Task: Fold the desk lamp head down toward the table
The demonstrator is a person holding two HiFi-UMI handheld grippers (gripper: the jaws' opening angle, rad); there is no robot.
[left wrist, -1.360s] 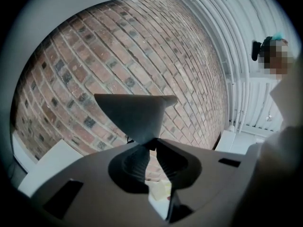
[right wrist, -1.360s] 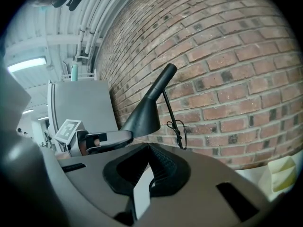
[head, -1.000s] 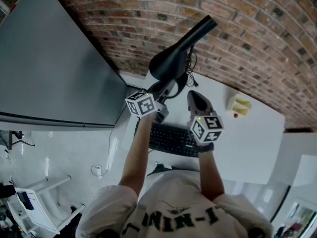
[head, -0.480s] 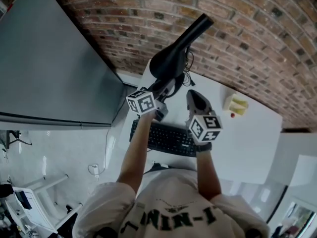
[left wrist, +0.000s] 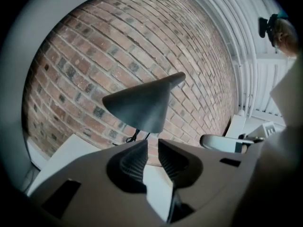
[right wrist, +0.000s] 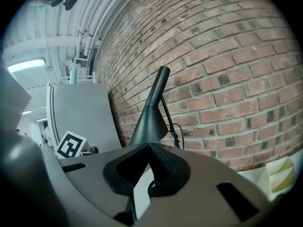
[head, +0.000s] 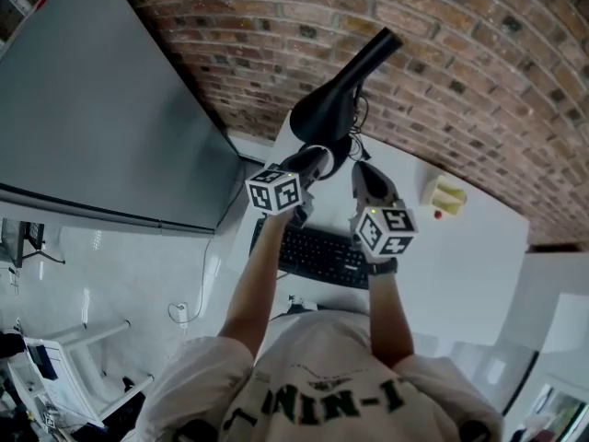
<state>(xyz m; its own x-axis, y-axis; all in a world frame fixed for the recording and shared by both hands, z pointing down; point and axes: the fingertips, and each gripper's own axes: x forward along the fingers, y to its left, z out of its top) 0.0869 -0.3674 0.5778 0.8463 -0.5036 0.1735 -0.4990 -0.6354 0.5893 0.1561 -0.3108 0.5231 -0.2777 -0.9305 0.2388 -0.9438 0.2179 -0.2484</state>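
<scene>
A black desk lamp stands at the back of the white table (head: 460,265), against the brick wall. Its cone head (head: 324,113) tilts and its neck (head: 373,52) slants up to the right. My left gripper (head: 320,155) is just below the head's rim; whether it touches cannot be told. In the left gripper view its jaws (left wrist: 153,143) have just been opening and show a narrow gap with nothing in it, with the lamp head (left wrist: 139,105) right ahead. My right gripper (head: 362,167) is a little to the right, shut (right wrist: 149,145) and empty, facing the lamp (right wrist: 150,124).
A black keyboard (head: 317,256) lies under my forearms. A yellow object (head: 444,194) and a small red thing (head: 438,215) sit to the right on the table. A big grey panel (head: 92,109) fills the left. The lamp's cable (right wrist: 173,126) hangs by the wall.
The left gripper has rolled a little by the lamp head. The right gripper has stayed where it was.
</scene>
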